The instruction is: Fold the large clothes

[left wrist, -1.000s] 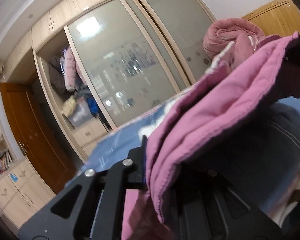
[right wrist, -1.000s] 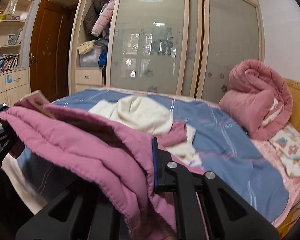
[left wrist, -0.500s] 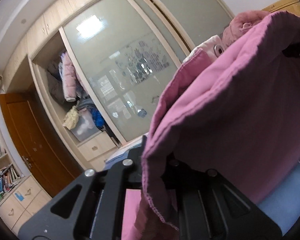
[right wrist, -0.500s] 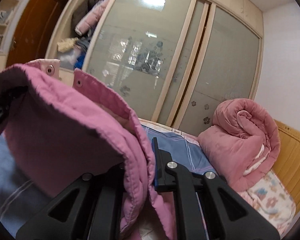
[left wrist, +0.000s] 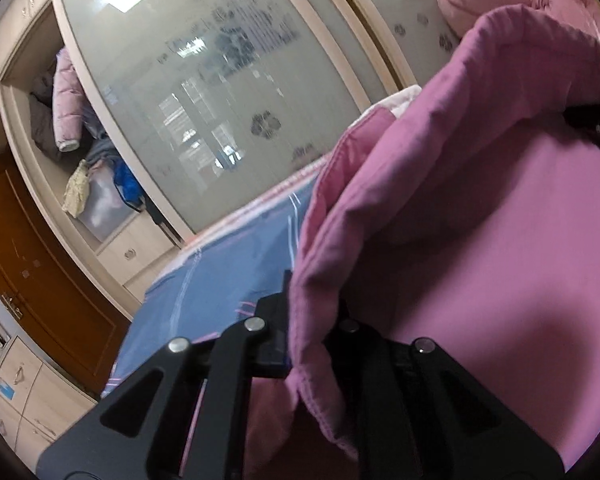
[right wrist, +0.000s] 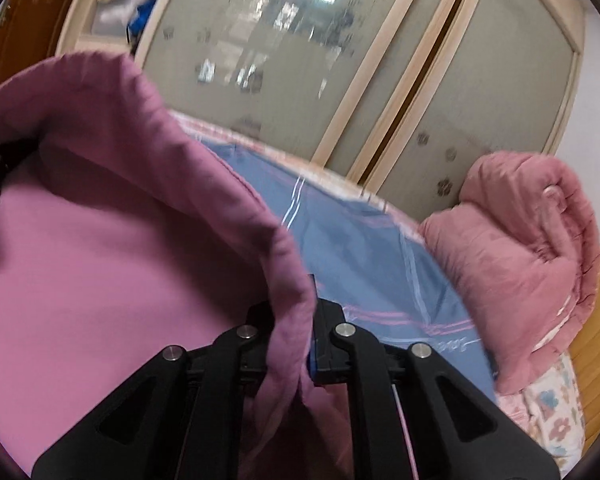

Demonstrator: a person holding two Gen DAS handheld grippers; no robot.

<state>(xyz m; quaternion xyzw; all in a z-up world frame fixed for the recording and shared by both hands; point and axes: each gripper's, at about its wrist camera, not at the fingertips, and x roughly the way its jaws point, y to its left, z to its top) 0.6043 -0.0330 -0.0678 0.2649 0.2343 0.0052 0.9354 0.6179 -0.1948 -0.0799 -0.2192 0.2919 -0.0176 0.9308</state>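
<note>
Garment point(left wrist: 480, 240) swung lower since earlier | both tools clamp hem

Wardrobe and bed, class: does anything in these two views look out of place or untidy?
Yes. The open wardrobe section is crammed with heaped clothes and a plastic bin, not stacked neatly. On the bed, a pink quilt sits loosely bundled by the headboard. The pink garment is simply held in both claws.
</note>
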